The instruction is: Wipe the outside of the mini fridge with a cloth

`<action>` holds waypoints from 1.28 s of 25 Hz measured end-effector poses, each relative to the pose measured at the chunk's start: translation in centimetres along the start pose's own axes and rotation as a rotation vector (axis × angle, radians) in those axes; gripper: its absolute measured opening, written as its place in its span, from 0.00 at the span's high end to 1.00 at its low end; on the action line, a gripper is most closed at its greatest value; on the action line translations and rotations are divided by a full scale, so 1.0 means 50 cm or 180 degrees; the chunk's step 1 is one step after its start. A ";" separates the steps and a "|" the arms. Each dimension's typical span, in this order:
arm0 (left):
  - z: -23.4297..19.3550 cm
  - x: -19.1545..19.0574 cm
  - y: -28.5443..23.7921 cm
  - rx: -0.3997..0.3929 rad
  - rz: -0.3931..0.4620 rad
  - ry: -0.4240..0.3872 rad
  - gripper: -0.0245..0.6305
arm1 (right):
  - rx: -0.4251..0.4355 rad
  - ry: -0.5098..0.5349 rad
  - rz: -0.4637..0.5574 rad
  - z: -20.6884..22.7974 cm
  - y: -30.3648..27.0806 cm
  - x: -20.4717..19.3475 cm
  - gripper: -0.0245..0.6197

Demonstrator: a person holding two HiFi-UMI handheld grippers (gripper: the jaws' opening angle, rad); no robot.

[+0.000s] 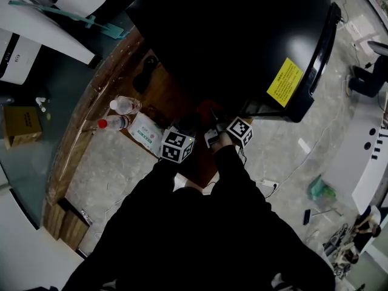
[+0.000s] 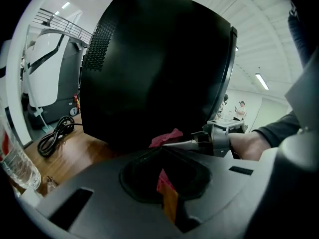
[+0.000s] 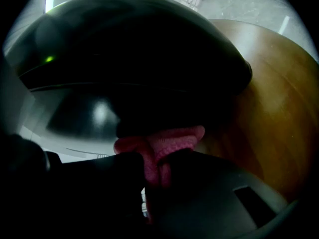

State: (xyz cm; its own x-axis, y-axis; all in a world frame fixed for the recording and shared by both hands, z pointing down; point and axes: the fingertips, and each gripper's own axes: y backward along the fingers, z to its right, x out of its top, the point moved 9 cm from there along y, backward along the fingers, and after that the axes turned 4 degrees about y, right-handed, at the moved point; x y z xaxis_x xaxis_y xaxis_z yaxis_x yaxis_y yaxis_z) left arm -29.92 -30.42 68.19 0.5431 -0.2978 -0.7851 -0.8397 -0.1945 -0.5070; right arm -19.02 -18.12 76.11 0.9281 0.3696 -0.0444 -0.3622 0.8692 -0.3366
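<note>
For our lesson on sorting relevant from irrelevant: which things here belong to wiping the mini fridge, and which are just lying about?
Belongs to the job:
mini fridge
pink cloth
right gripper, clamped on the pink cloth

Just lying about:
two water bottles
white packet
black cable
cardboard box

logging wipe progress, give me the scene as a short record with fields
fridge: black, stands on the wood table, yellow sticker on one side
cloth: pink, low against the fridge, near its bottom edge
right gripper: shut on cloth
left gripper: jaws together, close beside the right one, not on the cloth
also on table: two bottles, black cable
</note>
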 end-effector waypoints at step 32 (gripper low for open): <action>0.560 0.260 0.125 0.0163 0.1415 -0.0382 0.95 | 0.1198 0.3477 -0.0423 -0.405 0.543 0.323 0.87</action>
State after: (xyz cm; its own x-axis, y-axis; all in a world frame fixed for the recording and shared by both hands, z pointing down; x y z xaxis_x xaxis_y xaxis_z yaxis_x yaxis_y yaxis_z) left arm -28.16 -9.34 44.86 0.1289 -0.2309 -0.9644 -0.9916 -0.0251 -0.1265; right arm -12.14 4.79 47.23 0.4743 -0.0523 -0.8788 -0.0890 0.9903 -0.1070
